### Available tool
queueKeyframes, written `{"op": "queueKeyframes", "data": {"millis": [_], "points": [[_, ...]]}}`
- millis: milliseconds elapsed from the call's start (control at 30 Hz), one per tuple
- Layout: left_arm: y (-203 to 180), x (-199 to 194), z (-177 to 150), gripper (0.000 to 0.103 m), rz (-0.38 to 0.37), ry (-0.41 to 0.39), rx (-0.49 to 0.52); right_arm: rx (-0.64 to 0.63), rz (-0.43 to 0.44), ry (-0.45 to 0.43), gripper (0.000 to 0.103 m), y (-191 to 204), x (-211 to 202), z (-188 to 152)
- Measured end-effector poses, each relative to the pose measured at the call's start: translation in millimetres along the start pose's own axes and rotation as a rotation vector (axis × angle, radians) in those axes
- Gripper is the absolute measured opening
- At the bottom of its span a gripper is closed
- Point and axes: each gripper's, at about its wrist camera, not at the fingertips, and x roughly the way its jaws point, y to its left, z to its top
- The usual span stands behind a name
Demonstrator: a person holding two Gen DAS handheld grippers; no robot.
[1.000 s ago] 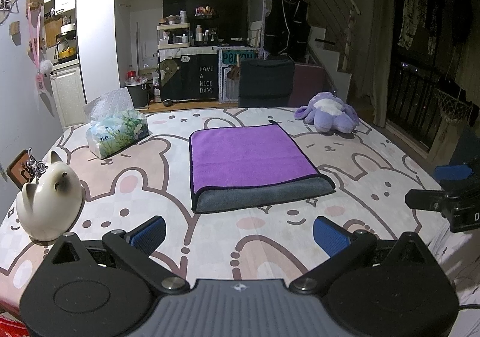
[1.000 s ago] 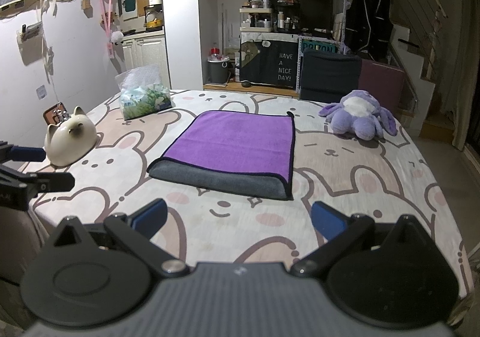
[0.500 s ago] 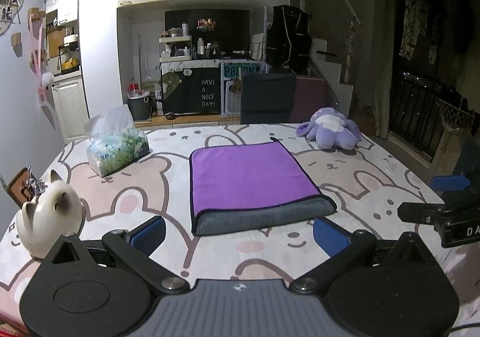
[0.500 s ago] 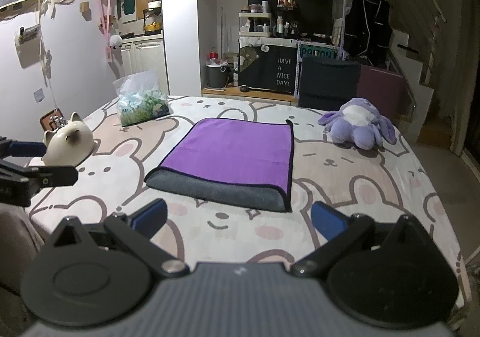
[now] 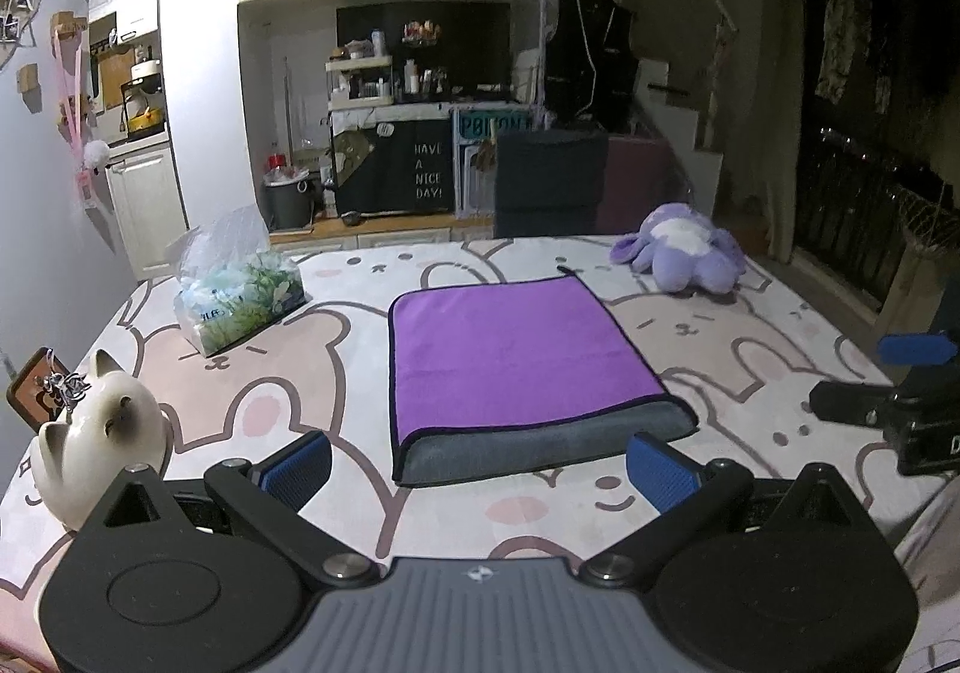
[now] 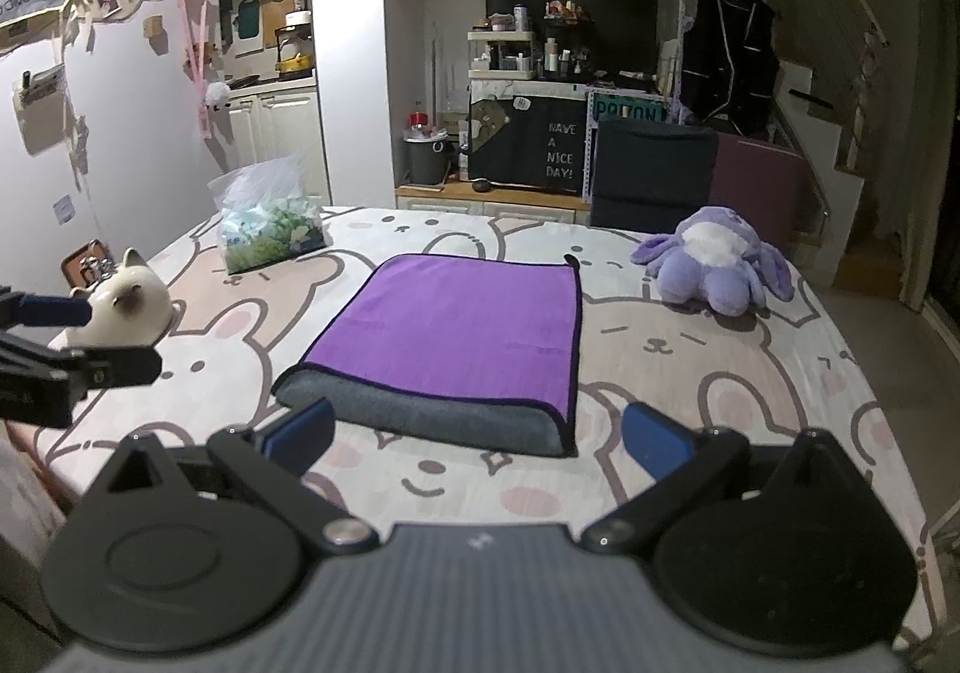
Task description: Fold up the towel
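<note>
A purple towel [image 5: 516, 355] with a grey underside lies folded flat on the bear-print tablecloth [image 5: 288, 373], its grey folded edge toward me. It also shows in the right wrist view [image 6: 456, 337]. My left gripper [image 5: 480, 472] is open and empty, hovering just short of the towel's near edge. My right gripper [image 6: 477, 436] is open and empty, also just short of that edge. Each gripper shows in the other's view, the right one at the far right [image 5: 888, 403] and the left one at the far left [image 6: 60, 349].
A white cat figurine [image 5: 96, 433] stands near left. A tissue pack [image 5: 240, 289] sits at the back left. A purple plush toy [image 5: 684, 253] lies at the back right. A dark chair [image 5: 549, 181] stands behind the table. The table's right edge [image 6: 864, 373] drops to the floor.
Both grippers have drawn back and lowered a little from the towel, both staying open. The towel has not moved.
</note>
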Motion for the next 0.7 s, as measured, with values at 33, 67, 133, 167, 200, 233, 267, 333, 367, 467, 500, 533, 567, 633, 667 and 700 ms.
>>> {"op": "queueKeyframes", "data": {"millis": [33, 67, 133, 167, 200, 233, 267, 333, 367, 467, 500, 533, 567, 633, 667, 700], "points": [[0.6, 2.8, 0.9, 0.103, -0.002, 0.006, -0.002, 0.005, -0.001, 0.000, 0.103, -0.9, 1.8, 0.5], [1.4, 6.5, 1.8, 0.103, -0.003, 0.014, -0.007, 0.011, 0.000, 0.003, 0.103, -1.2, 3.9, 1.6], [3.9, 12.8, 3.7, 0.103, 0.001, 0.025, -0.022, 0.028, 0.006, 0.012, 0.103, -3.2, 7.8, 2.7], [4.2, 14.8, 4.6, 0.103, 0.005, 0.028, -0.029, 0.034, 0.007, 0.016, 0.103, -4.0, 10.7, 4.0], [5.8, 17.4, 5.5, 0.103, 0.010, 0.032, -0.040, 0.039, 0.006, 0.021, 0.103, -5.7, 13.4, 4.5], [7.3, 20.6, 7.3, 0.103, 0.014, 0.035, -0.048, 0.044, 0.003, 0.025, 0.103, -6.0, 14.8, 5.2], [8.6, 23.5, 8.6, 0.103, 0.016, 0.038, -0.054, 0.051, 0.001, 0.028, 0.103, -7.7, 17.4, 6.6], [10.2, 29.2, 12.3, 0.103, 0.020, 0.045, -0.062, 0.068, -0.003, 0.039, 0.103, -11.2, 22.4, 8.4], [11.5, 32.8, 13.6, 0.103, 0.021, 0.050, -0.066, 0.073, -0.004, 0.045, 0.103, -13.1, 25.7, 10.0], [15.3, 46.3, 17.7, 0.103, 0.023, 0.077, -0.084, 0.073, -0.009, 0.063, 0.103, -15.9, 34.7, 12.8], [17.0, 51.7, 18.7, 0.103, 0.026, 0.090, -0.092, 0.068, -0.008, 0.072, 0.103, -16.2, 38.0, 13.1], [18.1, 56.1, 19.5, 0.103, 0.028, 0.101, -0.098, 0.064, -0.007, 0.080, 0.103, -16.2, 40.3, 13.8], [19.5, 60.8, 20.2, 0.103, 0.032, 0.111, -0.102, 0.062, -0.005, 0.087, 0.103, -16.9, 43.5, 14.9], [21.9, 69.6, 22.0, 0.103, 0.040, 0.125, -0.098, 0.058, -0.006, 0.102, 0.103, -18.1, 49.7, 16.1], [21.9, 72.4, 22.6, 0.103, 0.041, 0.128, -0.091, 0.056, -0.007, 0.107, 0.103, -18.7, 52.5, 16.6], [22.5, 75.1, 23.6, 0.103, 0.041, 0.129, -0.086, 0.053, -0.007, 0.113, 0.103, -19.0, 55.3, 16.7]]}}
